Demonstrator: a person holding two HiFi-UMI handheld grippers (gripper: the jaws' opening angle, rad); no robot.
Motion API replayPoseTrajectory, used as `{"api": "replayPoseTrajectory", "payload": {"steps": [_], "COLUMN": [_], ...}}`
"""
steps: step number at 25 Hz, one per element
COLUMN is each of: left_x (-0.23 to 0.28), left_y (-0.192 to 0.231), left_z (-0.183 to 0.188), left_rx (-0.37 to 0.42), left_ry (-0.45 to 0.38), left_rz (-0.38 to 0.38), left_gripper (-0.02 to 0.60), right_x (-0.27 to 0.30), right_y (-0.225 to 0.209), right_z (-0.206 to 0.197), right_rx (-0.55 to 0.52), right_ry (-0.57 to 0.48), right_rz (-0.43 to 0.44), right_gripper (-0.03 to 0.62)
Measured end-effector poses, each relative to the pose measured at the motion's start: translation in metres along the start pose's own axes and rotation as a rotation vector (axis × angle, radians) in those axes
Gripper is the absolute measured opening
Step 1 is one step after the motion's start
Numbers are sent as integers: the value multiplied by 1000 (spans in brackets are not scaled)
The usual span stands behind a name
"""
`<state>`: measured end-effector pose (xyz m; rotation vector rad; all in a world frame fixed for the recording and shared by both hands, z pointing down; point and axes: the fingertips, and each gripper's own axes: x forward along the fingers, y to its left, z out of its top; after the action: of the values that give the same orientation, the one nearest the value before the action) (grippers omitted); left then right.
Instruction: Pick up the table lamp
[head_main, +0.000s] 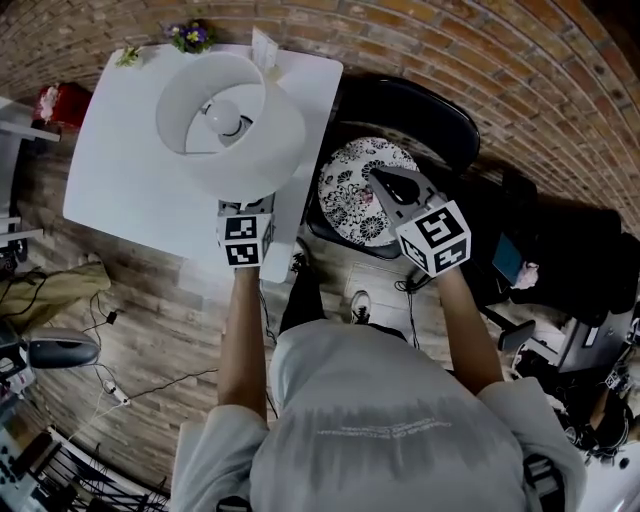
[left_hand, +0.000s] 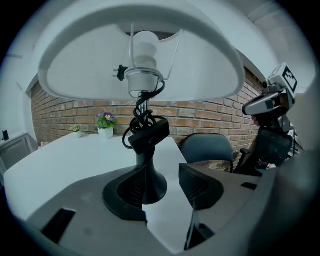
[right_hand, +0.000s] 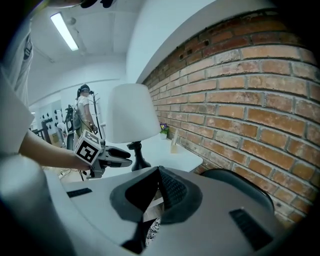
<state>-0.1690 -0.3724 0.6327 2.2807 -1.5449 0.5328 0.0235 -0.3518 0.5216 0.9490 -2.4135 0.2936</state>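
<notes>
Gaping wide, the left tongs (left_hand: 166, 192) face the table lamp (left_hand: 148, 136) standing just ahead on the desk (left_hand: 65, 160) — right tongs (right_hand: 157, 189) pinched together, empty

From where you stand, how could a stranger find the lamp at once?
Find the white table beside the brick wall. The lamp stands on it, on the side toward the chair. It alone is tall, a wide white shade on a black base; the flower pots are small.
</notes>
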Motion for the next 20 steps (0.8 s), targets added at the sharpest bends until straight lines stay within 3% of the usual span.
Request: {"api": "replayPoseTrajectory", "payload": {"steps": [5, 20], "left_x": [11, 16], "left_y": [9, 20], "left_z": [0, 5], "left_rx": [19, 103], "left_ry": [-13, -93], "left_rz": [23, -2], "left_gripper": [199, 185], "right_x": [11, 37], "right_y": [-6, -6], "right_z": [-1, -1], "right_rx": [17, 39], "right_ry": [19, 64], "right_rz": [-15, -39], "right_gripper": [2, 2]}}
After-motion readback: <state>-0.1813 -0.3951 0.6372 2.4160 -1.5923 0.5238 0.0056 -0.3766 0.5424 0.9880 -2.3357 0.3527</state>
